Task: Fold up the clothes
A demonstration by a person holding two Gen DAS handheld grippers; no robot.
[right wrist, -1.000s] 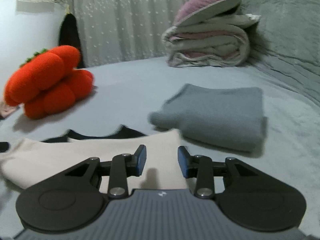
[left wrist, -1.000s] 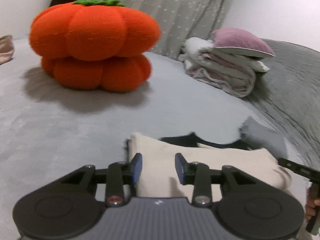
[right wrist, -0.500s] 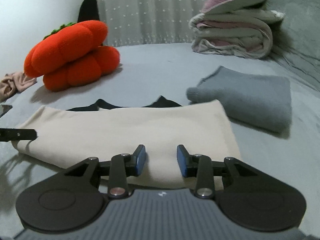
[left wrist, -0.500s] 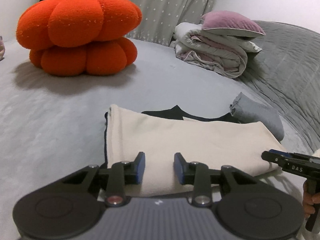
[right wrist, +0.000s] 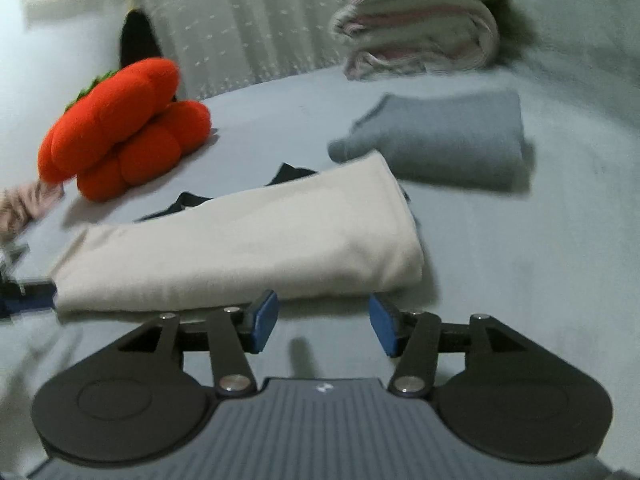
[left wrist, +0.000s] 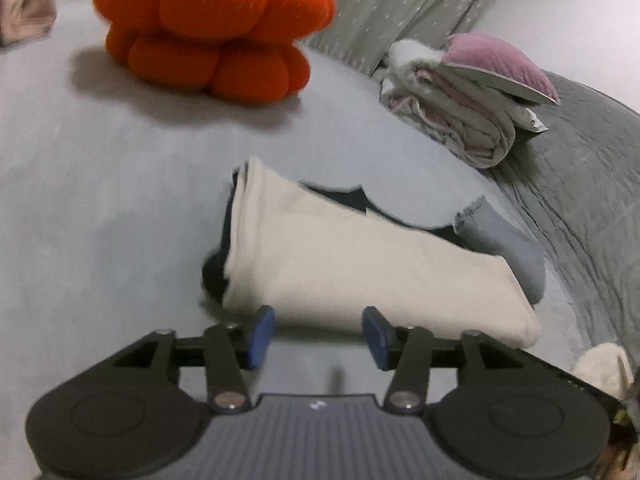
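Observation:
A cream garment point(left wrist: 360, 264) point(right wrist: 248, 248) with black trim lies folded into a long band on the grey bed. My left gripper point(left wrist: 318, 334) hovers just short of the band's near edge, toward its left end. Its jaws are opening and nothing sits between them. My right gripper point(right wrist: 323, 322) is at the near edge toward the band's right end. Its jaws are opening too, with only bedsheet showing between them. A folded grey sweater point(right wrist: 440, 140) point(left wrist: 508, 248) rests beyond the cream band's right end.
An orange pumpkin plush point(left wrist: 212, 28) point(right wrist: 120, 128) sits at the back left. A folded quilt with a pink pillow point(left wrist: 472, 92) point(right wrist: 420, 32) is stacked at the back right. A crumpled grey blanket point(left wrist: 592, 184) lies along the right side. Pinkish cloth point(right wrist: 20, 204) lies far left.
Both grippers have pulled back off the cream garment to its near edge, and their jaws stand wider apart. Both views have tilted, and the folded band lies flat on the bed.

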